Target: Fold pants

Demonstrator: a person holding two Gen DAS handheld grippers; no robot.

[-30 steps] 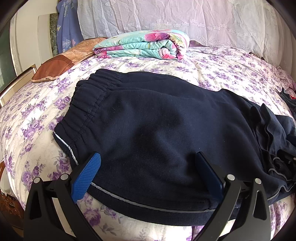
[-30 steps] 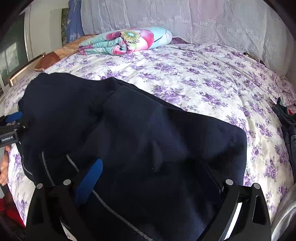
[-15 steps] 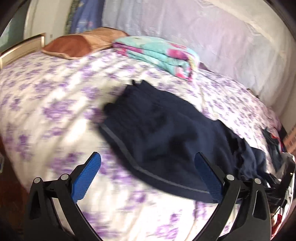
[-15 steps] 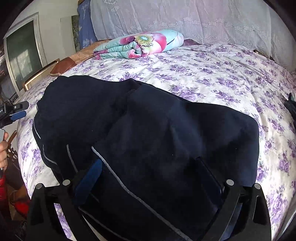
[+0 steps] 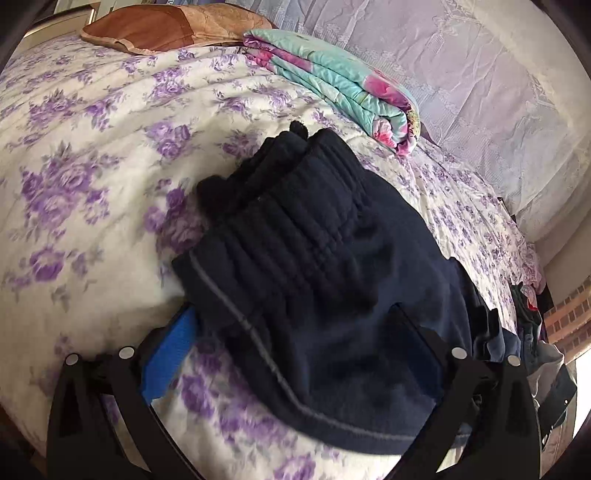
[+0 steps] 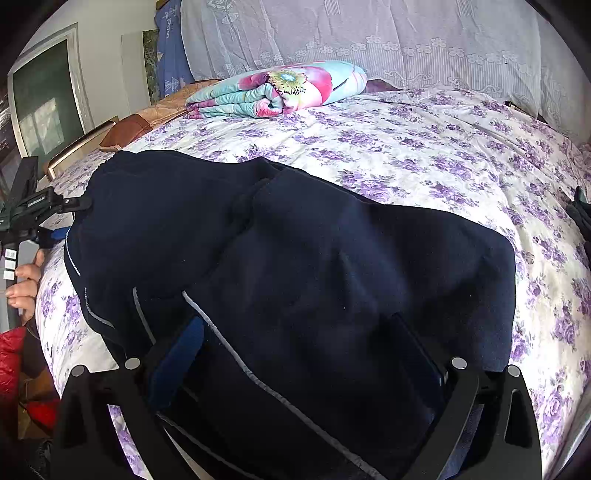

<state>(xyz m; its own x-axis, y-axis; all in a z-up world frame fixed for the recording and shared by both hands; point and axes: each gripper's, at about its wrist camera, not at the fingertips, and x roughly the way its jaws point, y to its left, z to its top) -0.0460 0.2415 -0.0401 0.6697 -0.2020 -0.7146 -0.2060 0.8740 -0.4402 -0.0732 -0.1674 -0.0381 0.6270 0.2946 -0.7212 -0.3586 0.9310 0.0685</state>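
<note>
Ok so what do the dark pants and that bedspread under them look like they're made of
The pants look like thick navy fleece or sweatshirt knit: matte, slightly fuzzy, with a gathered elastic waistband and a thin grey side stripe. The bedspread seems a thin woven cotton or blend, cream with printed purple flowers, lightly creased. The exact fibres cannot be told.

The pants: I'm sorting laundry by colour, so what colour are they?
Dark navy pants with a thin grey side stripe, clearest in the right wrist view.

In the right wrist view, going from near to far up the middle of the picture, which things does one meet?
Dark pants → floral bedsheet → folded colourful blanket → white lace curtain.
</note>
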